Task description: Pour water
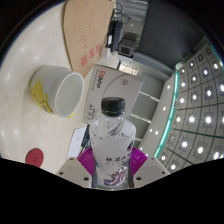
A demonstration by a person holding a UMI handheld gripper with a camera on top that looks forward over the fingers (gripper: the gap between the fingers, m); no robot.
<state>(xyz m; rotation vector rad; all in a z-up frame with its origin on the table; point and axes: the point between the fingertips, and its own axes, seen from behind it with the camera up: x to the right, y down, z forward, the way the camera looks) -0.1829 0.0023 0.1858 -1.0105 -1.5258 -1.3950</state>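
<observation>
A clear water bottle [112, 140] with a black cap is being gripped upright between the tongs [112, 160], both purple pads [90, 158] being pressed against its lower body; it is being kept vertical, presumably so that nothing spills before tipping (the cap appears to be on, so pouring could not begin yet); a white cup [64, 92] is standing on the pale counter [30, 60] beyond the bottle and to its left, mouth up, apparently placed to receive the water; whether the bottle is resting on the counter cannot be told.
</observation>
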